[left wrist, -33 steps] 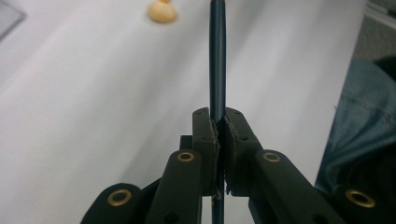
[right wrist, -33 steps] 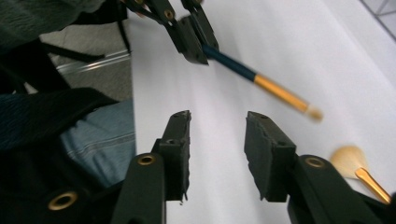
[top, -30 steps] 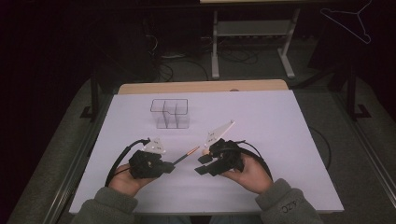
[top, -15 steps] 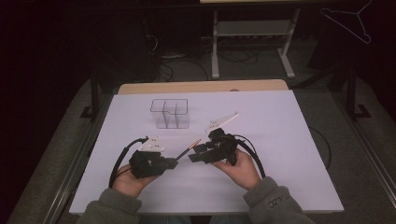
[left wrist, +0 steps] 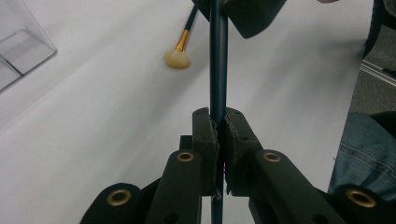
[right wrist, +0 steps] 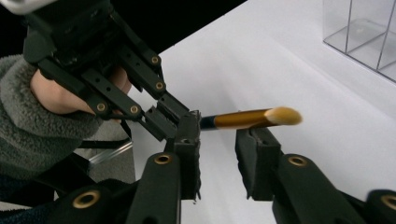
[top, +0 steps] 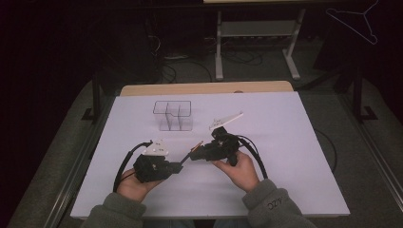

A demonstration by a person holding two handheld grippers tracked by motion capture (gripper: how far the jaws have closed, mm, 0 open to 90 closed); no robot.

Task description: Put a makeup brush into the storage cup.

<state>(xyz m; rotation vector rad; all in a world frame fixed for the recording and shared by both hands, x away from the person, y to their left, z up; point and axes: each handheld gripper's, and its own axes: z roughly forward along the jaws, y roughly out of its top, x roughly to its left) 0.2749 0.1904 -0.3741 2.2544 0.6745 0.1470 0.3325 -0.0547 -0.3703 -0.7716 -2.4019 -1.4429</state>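
Observation:
My left gripper [top: 179, 166] [left wrist: 218, 123] is shut on the dark handle of a makeup brush [left wrist: 218, 60], which runs straight ahead from its jaws. The brush's gold ferrule and tan tip [right wrist: 261, 117] cross the fingertips of my right gripper [top: 194, 154] [right wrist: 222, 131]. Those jaws have just been closing and still stand apart around the brush without pressing on it. My left gripper [right wrist: 187, 116] faces the right one tip to tip. A second brush [left wrist: 178, 55] with fluffy tan bristles shows left of the handle; I cannot tell whether it lies on the table.
A clear divided organiser box [top: 173, 115] [right wrist: 364, 32] stands on the white table [top: 294, 156] beyond both grippers. The table's wooden far edge [top: 204, 88] borders a dark floor with cables and a metal stand [top: 256, 33].
My right gripper has edged left toward the left gripper, so its jaws now flank the brush's end. Its jaws are narrower. The left hand has kept still.

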